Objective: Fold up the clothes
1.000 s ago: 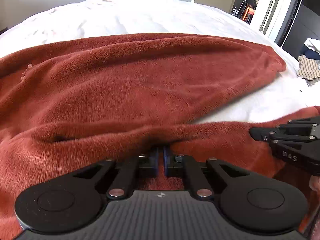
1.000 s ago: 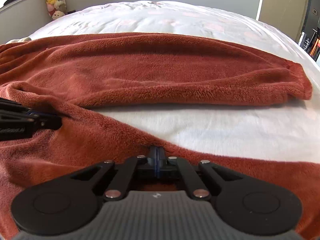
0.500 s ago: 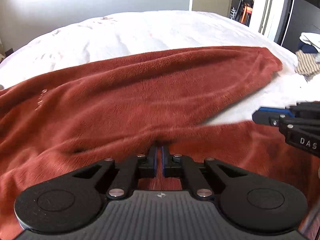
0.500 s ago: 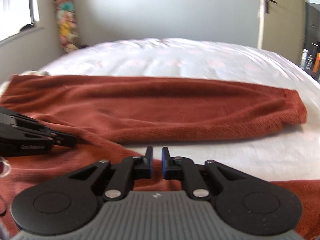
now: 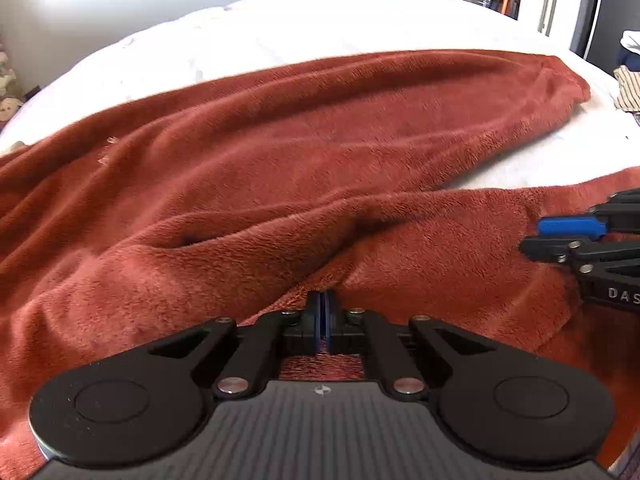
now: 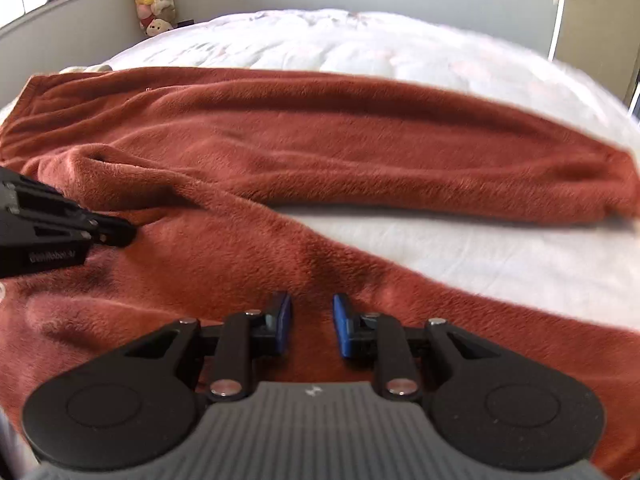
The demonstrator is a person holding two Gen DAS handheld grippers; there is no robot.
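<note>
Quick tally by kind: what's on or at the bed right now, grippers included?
Rust fleece pants: 1
Grippers: 2, left gripper shut on the pants, right gripper opening, clear of the fleece
Striped cloth at the bed edge: 1
Plush toys hanging in the corner: 1 bunch, single toys too small to count
Total: 5

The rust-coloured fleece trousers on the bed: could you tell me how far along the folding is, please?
Early. The trousers lie spread on the white bed, legs apart in a V, no fold made. In hand: the left gripper is shut on a pinch of fleece near the crotch, while the right gripper is opening, nothing pinched between its pads. Left: bringing one leg over the other, then folding lengthwise.
</note>
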